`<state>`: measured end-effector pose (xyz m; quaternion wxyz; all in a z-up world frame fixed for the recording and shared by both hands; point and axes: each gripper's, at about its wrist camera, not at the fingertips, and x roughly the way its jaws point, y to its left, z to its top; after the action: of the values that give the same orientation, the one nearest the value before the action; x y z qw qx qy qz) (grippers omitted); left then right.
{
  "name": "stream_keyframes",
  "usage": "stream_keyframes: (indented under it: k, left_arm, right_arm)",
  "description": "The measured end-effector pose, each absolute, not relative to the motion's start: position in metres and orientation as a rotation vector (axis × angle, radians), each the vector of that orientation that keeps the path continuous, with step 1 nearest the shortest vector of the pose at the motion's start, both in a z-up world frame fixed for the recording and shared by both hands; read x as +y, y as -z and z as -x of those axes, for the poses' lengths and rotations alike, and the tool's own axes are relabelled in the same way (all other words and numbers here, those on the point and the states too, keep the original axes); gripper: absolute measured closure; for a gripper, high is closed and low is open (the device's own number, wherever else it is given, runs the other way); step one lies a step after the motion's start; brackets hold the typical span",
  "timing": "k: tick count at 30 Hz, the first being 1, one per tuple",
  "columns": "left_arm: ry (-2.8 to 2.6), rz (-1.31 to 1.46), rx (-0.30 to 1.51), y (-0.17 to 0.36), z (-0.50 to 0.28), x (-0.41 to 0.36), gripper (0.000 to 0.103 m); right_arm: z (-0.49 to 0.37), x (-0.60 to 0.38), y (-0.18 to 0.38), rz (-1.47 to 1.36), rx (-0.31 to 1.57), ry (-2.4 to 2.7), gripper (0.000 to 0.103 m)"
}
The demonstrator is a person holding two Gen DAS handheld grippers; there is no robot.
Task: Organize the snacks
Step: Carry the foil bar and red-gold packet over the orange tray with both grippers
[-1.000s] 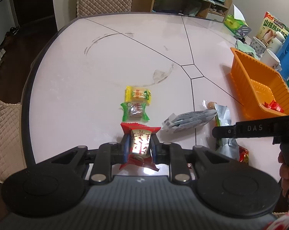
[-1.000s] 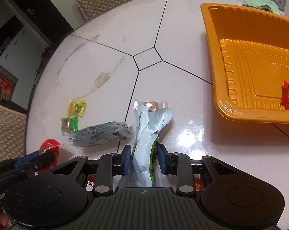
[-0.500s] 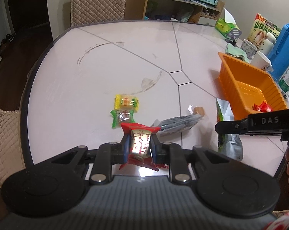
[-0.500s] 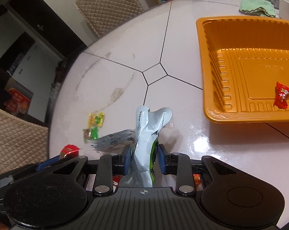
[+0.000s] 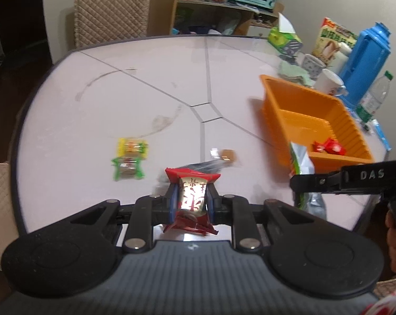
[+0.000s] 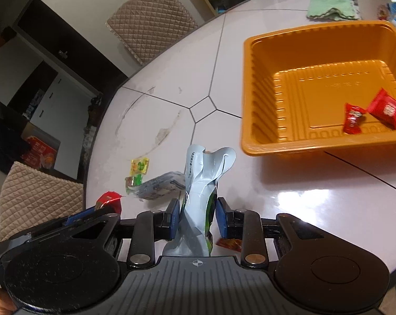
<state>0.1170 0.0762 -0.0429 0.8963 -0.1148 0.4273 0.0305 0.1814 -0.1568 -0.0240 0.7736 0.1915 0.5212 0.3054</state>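
Between my left gripper's [image 5: 190,200] pads sits a red candy [image 5: 191,197], pinched across its waist with both wrapper ends flaring out, jaws nearly closed. At 3 o'clock in the left wrist view, my right gripper [image 6: 195,219] is likewise nearly closed on a crumpled silver pouch [image 6: 200,197], which stands up out of the jaws and sags at the top. Just under that gripper, a small red wrapper [image 6: 229,244] lies on the table [image 5: 145,99]. Further out, at about 10 o'clock from the left gripper, a green sweet [image 5: 128,169] and a yellow sweet [image 5: 132,147] lie touching each other, with a grey packet [image 6: 158,189] and a small brown sweet [image 5: 228,155] near 12 o'clock. Beyond, at 2 o'clock, the orange tray [image 5: 276,99] holds two red candies [image 6: 374,113] in its near right corner; cups [image 5: 329,81], a green cloth [image 6: 329,6] and a blue jug [image 5: 366,52] crowd behind it. I judge both loads are headed for the tray. The pouch is the risk: I grip it low on slick foil, so a quick swing could let it slide out short of the rim. My grippers are close side by side, so converging on the tray could knock them together, and a low approach could catch the tray wall and shove it into the cups.
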Motion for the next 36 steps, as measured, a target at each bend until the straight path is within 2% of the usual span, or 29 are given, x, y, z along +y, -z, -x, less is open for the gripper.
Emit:
stream_keyframes:
  k: [19, 36]
  left_arm:
    - [0.115, 0.204, 0.838, 0.024, -0.187, -0.026, 0.083]
    - [0.098, 0.203, 0.836, 0.030, -0.267, -0.066, 0.083]
  right_arm:
    - [-0.209, -0.260, 0.005, -0.502, 1.011, -0.525, 0.073]
    - [-0.284, -0.283, 0.011, -0.412, 0.946, -0.524, 0.073]
